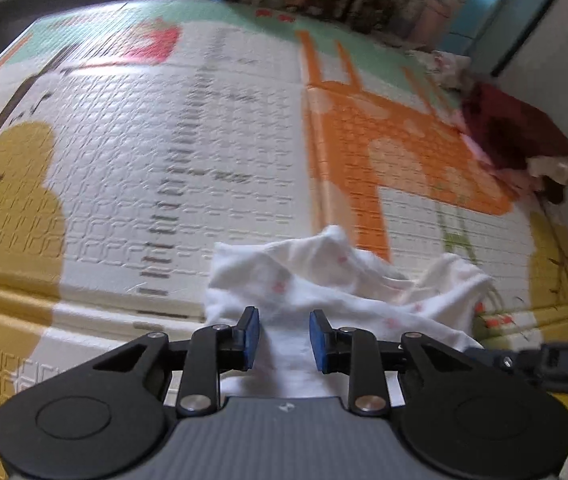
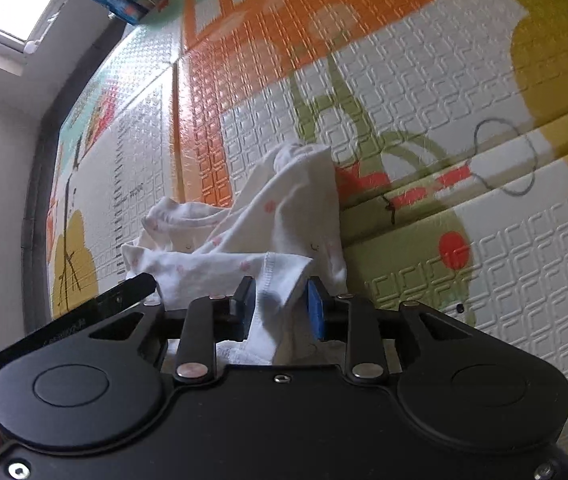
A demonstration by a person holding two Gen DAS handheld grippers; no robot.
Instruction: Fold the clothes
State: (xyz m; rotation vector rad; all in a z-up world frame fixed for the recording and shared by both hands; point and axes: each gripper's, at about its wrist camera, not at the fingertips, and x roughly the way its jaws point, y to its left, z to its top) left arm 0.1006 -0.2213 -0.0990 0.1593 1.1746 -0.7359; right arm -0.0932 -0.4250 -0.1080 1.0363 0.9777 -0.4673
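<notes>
In the left wrist view, a yellow tree is printed at the left edge of the play mat (image 1: 131, 152). White bumpy squares fill the middle of the mat, with a column of dark marks running down them. An orange animal shape is seen right of the middle. At the bottom middle, the left gripper (image 1: 284, 338) is seen with its blue pads (image 1: 252, 336) held apart. A white cloth with small pink dots (image 1: 336, 280) lies crumpled on the mat just past the pads, and a strip of it runs down between them. The pads do not press on it. A dark red heap of clothes (image 1: 512, 128) is piled at the right edge, well apart from the white cloth. A blurry row of things is lined up along the top.

In the right wrist view, a bright window (image 2: 3, 4) is seen in the upper left. A blue box (image 2: 117, 0) sits near it at the mat's far edge. The white cloth is bunched in the middle. At the bottom middle, the right gripper (image 2: 279, 306) is seen with a hemmed fold of the cloth hanging between its pads. The left pad is touched by the fold, but a gap is left by the right pad.
</notes>
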